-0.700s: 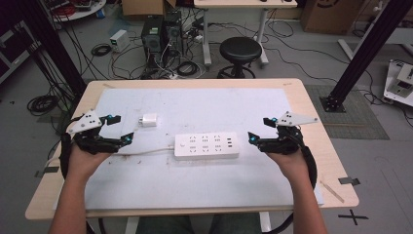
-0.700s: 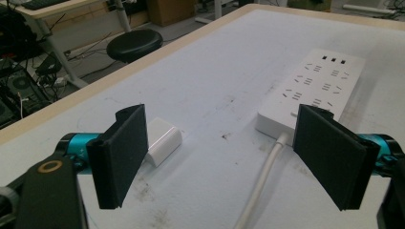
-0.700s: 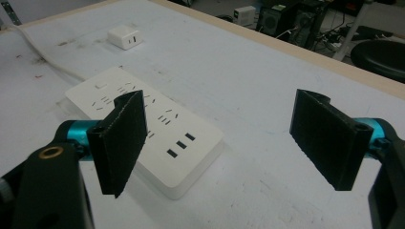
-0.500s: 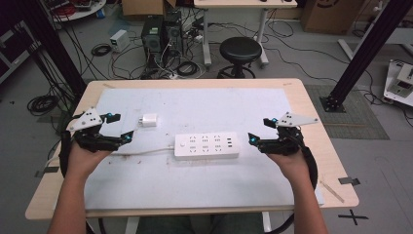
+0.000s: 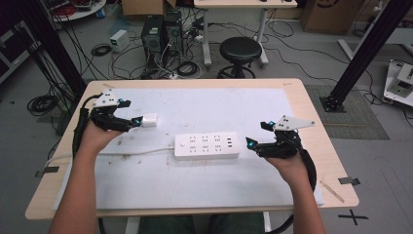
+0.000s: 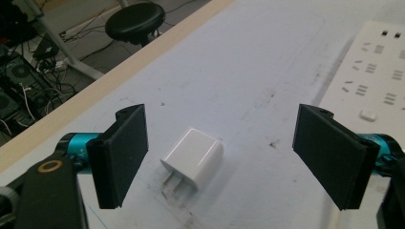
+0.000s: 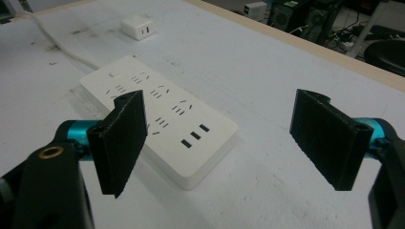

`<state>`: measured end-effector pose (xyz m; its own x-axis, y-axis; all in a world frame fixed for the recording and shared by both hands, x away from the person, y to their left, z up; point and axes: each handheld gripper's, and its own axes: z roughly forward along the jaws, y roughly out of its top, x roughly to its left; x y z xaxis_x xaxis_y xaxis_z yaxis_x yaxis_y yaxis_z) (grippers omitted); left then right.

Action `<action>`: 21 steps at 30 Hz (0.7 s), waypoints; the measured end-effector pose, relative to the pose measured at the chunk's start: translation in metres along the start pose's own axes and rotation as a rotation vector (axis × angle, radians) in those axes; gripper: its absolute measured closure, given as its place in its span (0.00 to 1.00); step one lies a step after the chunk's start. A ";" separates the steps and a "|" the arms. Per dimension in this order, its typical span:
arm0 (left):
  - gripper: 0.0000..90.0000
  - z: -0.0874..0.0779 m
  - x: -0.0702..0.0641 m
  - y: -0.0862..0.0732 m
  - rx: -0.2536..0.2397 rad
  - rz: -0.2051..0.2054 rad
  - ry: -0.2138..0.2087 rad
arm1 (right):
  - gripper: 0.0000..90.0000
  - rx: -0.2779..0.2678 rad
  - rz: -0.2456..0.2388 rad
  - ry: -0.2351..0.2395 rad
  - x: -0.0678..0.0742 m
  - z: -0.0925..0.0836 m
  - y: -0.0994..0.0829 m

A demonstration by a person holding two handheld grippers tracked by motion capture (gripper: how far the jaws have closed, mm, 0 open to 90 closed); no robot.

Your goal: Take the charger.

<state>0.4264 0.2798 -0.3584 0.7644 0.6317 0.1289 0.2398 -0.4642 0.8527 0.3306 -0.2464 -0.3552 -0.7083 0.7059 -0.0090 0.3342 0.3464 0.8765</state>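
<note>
While your left gripper holds its jaws wide apart around the white charger at lower centre, your right gripper, likewise spread, sits beside the power strip at mid-frame.

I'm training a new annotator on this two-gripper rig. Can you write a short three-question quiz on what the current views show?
1. True or false: the left gripper has its jaws closed on the white charger.
2. Multiple choice: the power strip lies (A) on the white mat, between the two grippers; (B) on the floor beside the stool; (C) held in the right gripper.
3. Fill in: the charger lies on its side, and its metal ______ point toward the left gripper's camera.

Key
1. False: the jaws stand wide apart on either side of it, touching nothing.
2. A
3. prongs
</note>
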 end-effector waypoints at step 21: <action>0.22 0.087 0.045 -0.030 0.227 0.075 -0.170 | 0.23 0.018 0.024 -0.024 -0.004 0.006 -0.008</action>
<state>0.5055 0.2674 -0.4221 0.8698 0.4863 0.0838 0.2923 -0.6445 0.7065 0.3345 -0.2479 -0.3650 -0.6851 0.7284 0.0004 0.3620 0.3399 0.8680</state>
